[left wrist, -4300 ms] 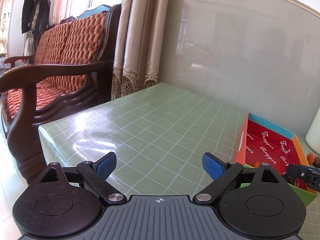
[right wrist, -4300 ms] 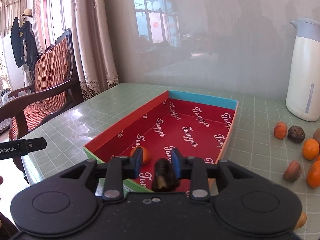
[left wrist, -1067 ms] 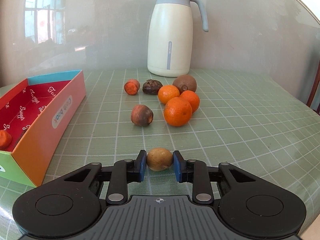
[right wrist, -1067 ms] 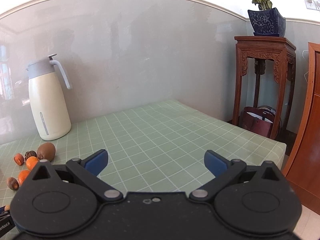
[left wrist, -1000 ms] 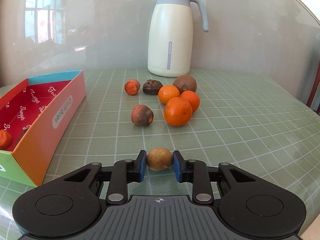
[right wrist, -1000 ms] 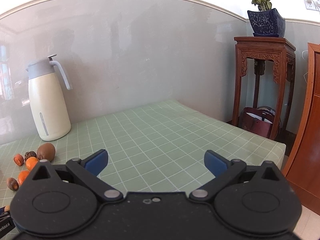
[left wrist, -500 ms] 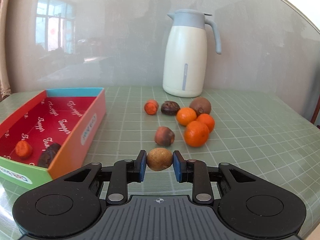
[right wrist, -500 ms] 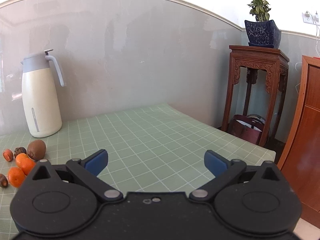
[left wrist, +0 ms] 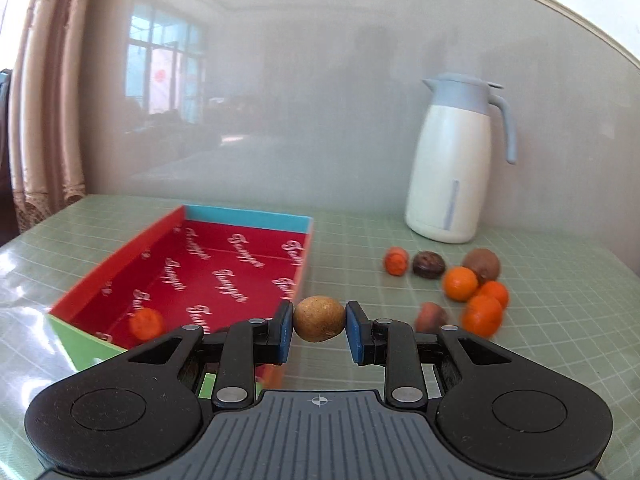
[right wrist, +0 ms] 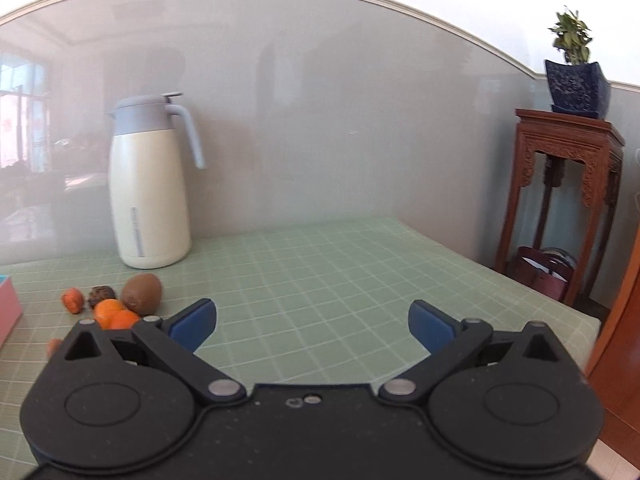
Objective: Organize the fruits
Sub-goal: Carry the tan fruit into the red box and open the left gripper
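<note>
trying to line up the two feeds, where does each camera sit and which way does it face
Left wrist view: sits on the left tool, looking forward and slightly down over the green checked tablecloth at the red-lined cardboard box; its pads are shut on a round brownish-yellow fruit.
Right wrist view: sits on the right tool, facing the far table corner and a carved wooden stand; its pads stand open, holding nothing.
Shared: the cream thermos jug with grey lid and the loose pile of oranges and brown fruits.
</note>
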`<state>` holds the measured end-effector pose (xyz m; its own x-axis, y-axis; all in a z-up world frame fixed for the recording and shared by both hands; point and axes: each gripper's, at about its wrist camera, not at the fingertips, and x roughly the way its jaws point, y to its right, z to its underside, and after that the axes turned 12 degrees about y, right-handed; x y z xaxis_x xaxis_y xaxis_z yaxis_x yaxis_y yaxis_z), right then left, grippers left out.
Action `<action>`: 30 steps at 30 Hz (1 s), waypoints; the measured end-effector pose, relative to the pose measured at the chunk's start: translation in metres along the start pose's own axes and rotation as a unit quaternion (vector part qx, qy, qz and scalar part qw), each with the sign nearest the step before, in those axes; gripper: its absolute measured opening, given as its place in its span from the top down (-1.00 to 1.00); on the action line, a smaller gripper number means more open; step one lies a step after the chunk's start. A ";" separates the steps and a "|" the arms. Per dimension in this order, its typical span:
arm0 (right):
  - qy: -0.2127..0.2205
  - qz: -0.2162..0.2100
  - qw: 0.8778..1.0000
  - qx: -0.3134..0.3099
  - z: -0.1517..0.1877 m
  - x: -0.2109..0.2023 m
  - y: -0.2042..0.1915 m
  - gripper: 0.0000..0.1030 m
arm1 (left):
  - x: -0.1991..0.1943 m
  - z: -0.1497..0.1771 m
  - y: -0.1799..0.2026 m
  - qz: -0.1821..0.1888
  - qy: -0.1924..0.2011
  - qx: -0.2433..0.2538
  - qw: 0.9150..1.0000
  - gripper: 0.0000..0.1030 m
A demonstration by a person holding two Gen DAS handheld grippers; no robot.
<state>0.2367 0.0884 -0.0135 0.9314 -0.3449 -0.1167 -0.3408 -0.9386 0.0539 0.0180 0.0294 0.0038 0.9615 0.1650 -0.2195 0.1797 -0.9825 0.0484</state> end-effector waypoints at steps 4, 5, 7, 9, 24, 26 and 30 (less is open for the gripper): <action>0.001 -0.029 0.999 -0.012 0.000 -0.003 -0.023 -1.00 | 0.001 -0.003 -0.023 -0.032 -0.001 -0.006 0.999 0.45; 0.003 -0.036 0.999 -0.016 0.000 -0.004 -0.029 -1.00 | 0.003 -0.003 -0.028 -0.039 -0.003 -0.009 0.999 0.45; 0.005 -0.048 0.999 -0.022 -0.001 -0.006 -0.039 -1.00 | 0.004 -0.004 -0.038 -0.052 -0.007 -0.013 0.999 0.45; 0.006 -0.059 0.998 -0.026 -0.001 -0.008 -0.048 -1.00 | 0.007 -0.005 -0.047 -0.064 -0.009 -0.015 0.998 0.45; 0.004 -0.105 0.994 -0.033 -0.001 -0.014 -0.088 -1.00 | 0.028 -0.001 -0.091 -0.117 -0.044 -0.016 0.992 0.45; 0.004 -0.109 0.993 -0.034 -0.001 -0.014 -0.092 -1.00 | 0.029 0.000 -0.093 -0.115 -0.050 -0.017 0.992 0.44; 0.004 -0.117 0.992 -0.035 -0.001 -0.016 -0.099 -1.00 | 0.030 0.000 -0.093 -0.112 -0.052 -0.010 0.992 0.44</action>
<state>0.2556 0.1871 -0.0163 0.9853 -0.1162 -0.1255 -0.1046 -0.9899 0.0960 0.0305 0.1262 -0.0075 0.8704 0.3681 -0.3269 0.3914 -0.9202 0.0059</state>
